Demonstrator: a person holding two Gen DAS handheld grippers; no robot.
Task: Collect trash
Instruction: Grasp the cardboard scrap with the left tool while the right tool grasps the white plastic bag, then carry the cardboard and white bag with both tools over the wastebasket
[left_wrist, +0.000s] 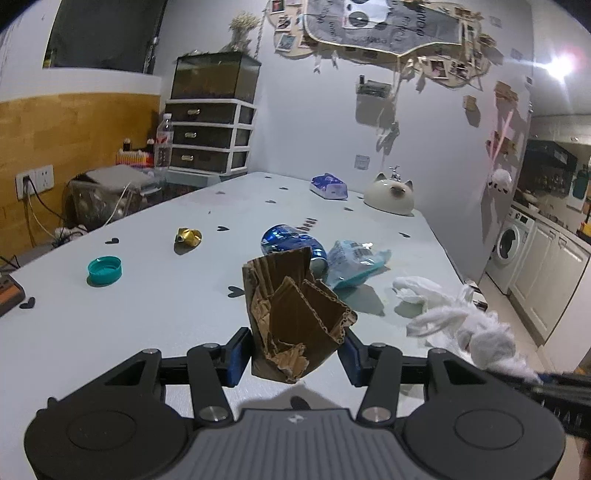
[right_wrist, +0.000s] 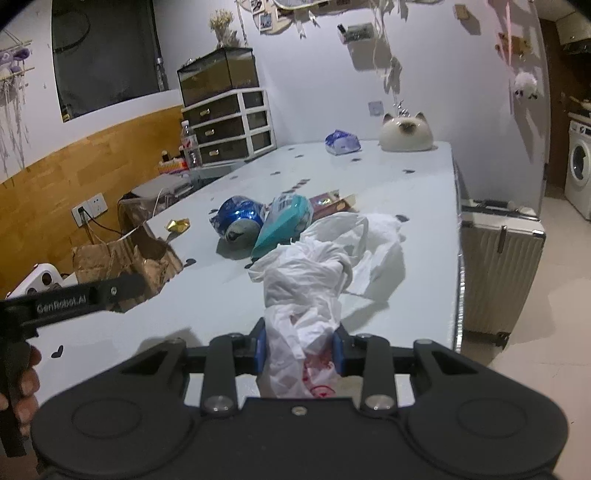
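Currently my left claw (left_wrist: 295, 350) clamps torn cardboard (left_wrist: 295, 314), my right claw (right_wrist: 300, 350) pinches the white plastic bag (right_wrist: 314, 280) bunched, likely so scraps go in.

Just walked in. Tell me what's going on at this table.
A person is collecting trash with two handheld grippers. The left gripper has its jaws shut on a torn piece of brown corrugated cardboard, held above the pale blue table. The right gripper is shut on a crumpled white plastic bag. A crushed blue can, a teal plastic wrapper, a gold foil scrap and a teal bottle cap lie on the table.
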